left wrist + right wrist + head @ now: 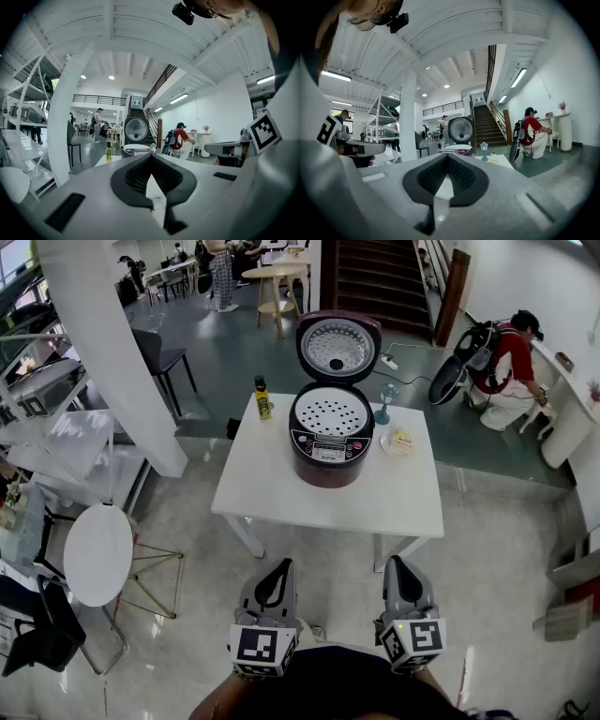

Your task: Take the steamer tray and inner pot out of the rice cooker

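A dark red rice cooker [330, 448] stands on the white table [272, 484] with its lid [338, 345] raised. A white perforated steamer tray [331, 412] sits in its top; the inner pot is hidden beneath it. Both grippers hang well short of the table's near edge. My left gripper [278, 568] is shut and holds nothing, as is my right gripper [397, 567]. In the left gripper view the cooker [136, 148] shows far ahead past the closed jaws. The right gripper view also shows the cooker [458, 149] in the distance.
On the table stand a yellow bottle [262, 398] left of the cooker, a small glass lamp [384, 403] and a plate [399, 442] to its right. A round white side table [97, 554] and black chair [42, 634] are at left. A person [506, 357] crouches at back right.
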The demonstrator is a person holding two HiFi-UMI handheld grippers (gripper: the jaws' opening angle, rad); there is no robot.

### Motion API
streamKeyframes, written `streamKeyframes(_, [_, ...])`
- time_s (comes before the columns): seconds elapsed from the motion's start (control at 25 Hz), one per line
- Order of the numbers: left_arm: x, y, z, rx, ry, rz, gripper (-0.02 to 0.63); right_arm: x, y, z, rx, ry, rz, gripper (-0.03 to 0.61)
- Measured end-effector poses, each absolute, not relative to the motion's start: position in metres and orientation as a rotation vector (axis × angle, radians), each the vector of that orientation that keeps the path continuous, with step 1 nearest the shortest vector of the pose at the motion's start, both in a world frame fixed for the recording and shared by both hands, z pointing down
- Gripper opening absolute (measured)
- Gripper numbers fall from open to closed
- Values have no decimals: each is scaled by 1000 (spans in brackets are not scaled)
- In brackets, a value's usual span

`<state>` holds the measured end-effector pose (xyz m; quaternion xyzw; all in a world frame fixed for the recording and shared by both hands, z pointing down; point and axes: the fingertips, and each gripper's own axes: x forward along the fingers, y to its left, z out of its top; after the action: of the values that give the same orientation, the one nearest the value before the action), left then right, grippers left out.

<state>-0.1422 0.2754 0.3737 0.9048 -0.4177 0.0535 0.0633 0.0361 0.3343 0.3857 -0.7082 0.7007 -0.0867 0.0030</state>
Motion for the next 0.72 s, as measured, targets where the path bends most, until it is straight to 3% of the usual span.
streamKeyframes(0.72, [-155, 285, 380, 2721, -1254, 180, 3, 31, 347, 386, -2233, 2163, -298, 6])
